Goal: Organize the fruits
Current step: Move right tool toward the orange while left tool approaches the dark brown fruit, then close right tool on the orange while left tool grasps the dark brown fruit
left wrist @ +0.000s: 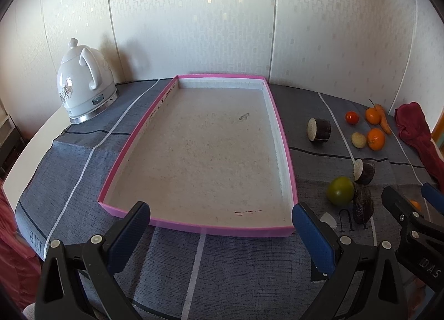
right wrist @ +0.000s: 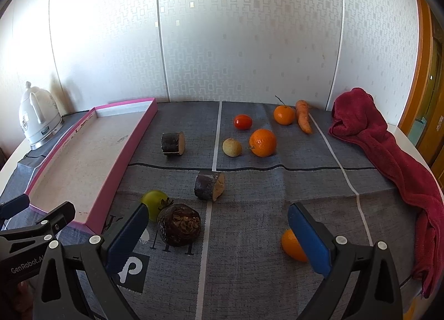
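Presently pink tray (left wrist: 280, 125) holds nothing; fruits lie beside it on cloth (right wrist: 249, 236).

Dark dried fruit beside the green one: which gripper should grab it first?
Right. The right gripper is open with the dark fruit just ahead by its left finger; the left gripper faces the empty pink tray.

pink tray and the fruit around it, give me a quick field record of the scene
tray: shallow pink-rimmed cardboard tray, nothing in it
cloth: grey striped tablecloth under everything
left gripper: open, at the tray's near edge
right gripper: open, above the cloth
nearest right gripper: dark dried pomegranate, green round fruit, orange citrus behind the right finger
farther: two cut dark cylinders, red tomato, carrot
edges: white ceramic kettle, crumpled red towel
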Demonstrator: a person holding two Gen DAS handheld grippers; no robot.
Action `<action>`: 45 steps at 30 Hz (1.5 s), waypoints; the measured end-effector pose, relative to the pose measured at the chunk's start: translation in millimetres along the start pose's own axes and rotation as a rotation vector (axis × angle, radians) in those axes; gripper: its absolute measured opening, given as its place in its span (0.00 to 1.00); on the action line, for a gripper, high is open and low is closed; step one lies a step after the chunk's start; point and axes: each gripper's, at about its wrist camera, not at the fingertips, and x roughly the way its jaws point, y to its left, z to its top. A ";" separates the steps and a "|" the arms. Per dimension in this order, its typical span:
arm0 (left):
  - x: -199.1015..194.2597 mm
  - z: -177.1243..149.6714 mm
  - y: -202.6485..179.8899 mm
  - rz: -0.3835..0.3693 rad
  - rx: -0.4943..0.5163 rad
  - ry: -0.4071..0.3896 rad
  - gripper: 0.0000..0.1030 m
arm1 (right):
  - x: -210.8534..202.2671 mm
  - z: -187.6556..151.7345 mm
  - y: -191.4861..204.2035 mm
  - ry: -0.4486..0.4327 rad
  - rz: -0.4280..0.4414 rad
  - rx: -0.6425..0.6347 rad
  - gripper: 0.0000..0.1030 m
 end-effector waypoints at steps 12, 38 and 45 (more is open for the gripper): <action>4.6 -0.8 -6.3 -0.021 0.006 0.025 1.00 | -3.2 -0.9 -4.2 -0.009 0.001 0.004 0.99; 1.8 -9.2 -49.5 -0.212 0.166 0.044 1.00 | -2.8 -24.9 -58.8 0.036 0.032 0.033 0.60; -3.9 -14.9 -66.3 -0.289 0.231 -0.001 1.00 | -3.8 -25.2 -67.9 0.044 -0.008 0.046 0.54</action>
